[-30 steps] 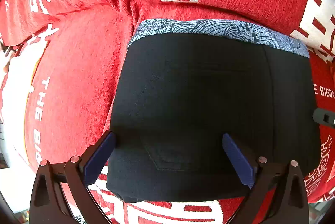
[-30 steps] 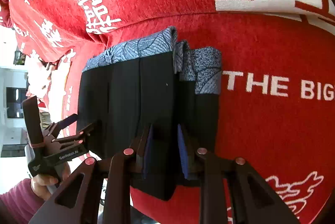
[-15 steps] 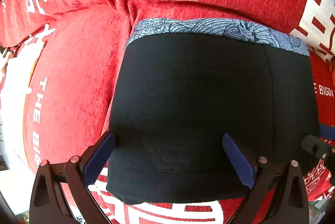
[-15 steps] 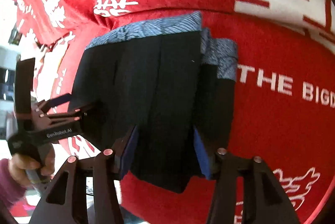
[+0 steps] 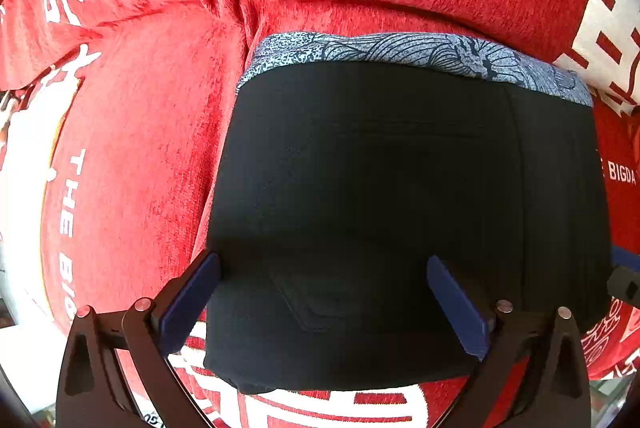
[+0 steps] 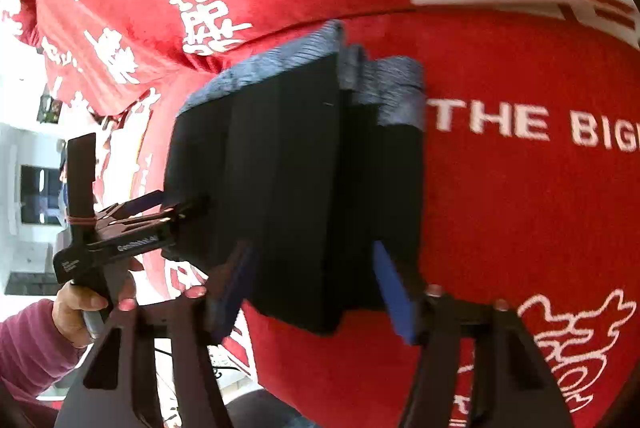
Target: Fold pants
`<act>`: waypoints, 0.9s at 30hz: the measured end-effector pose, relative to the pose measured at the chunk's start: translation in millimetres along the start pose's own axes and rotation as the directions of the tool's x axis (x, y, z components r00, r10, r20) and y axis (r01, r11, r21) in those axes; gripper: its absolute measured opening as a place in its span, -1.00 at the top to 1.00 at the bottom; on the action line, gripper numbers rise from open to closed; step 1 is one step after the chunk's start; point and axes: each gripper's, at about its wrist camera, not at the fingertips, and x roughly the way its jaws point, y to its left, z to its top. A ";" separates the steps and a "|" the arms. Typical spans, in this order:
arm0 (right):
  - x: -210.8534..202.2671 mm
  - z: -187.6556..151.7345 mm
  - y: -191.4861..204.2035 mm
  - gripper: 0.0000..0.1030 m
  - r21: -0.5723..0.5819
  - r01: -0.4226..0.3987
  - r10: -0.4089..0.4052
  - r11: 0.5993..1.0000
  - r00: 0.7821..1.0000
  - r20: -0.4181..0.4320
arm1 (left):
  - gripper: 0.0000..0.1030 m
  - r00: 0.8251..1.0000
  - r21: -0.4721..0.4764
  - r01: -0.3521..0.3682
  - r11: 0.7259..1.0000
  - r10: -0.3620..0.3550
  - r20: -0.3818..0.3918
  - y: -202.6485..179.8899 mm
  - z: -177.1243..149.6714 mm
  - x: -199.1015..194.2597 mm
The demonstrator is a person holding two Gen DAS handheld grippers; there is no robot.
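Since the pants (image 5: 400, 208) already lie folded into a compact stack near the front edge of the red blanket (image 5: 132, 156), we hold both the left gripper (image 5: 320, 304) and the right gripper (image 6: 316, 288) spread wide over it, pinching nothing.

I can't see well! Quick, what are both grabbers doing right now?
Left gripper: open, holding nothing, fingers over the black pants.
Right gripper: open, holding nothing, over the pants.

"THE BIG" is printed in white on the red cover (image 6: 520, 188) at three o'clock; "THE BIGDA" is read at eleven o'clock, beside white Chinese characters.
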 end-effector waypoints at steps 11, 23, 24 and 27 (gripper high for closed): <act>-10.8 12.5 -47.9 -0.53 0.131 -0.110 0.107 0.985 0.994 0.030 | -1.00 1.000 -0.022 -0.004 1.000 0.004 0.022 2.0 0.6 -9.5; 9.1 33.6 -82.7 -0.58 0.187 -0.334 0.337 0.924 0.941 0.013 | -1.00 0.952 -0.106 0.299 0.948 -0.305 -0.043 72.9 53.4 12.5; 13.0 34.6 -86.8 -0.58 0.197 -0.356 0.361 0.913 0.932 0.011 | -1.00 0.934 -0.114 0.341 0.933 -0.349 -0.069 78.1 56.6 22.3; 25.0 37.1 -91.3 -0.59 0.197 -0.398 0.408 0.896 0.913 -0.010 | -1.00 0.901 -0.101 0.409 0.907 -0.419 -0.116 79.7 58.7 41.1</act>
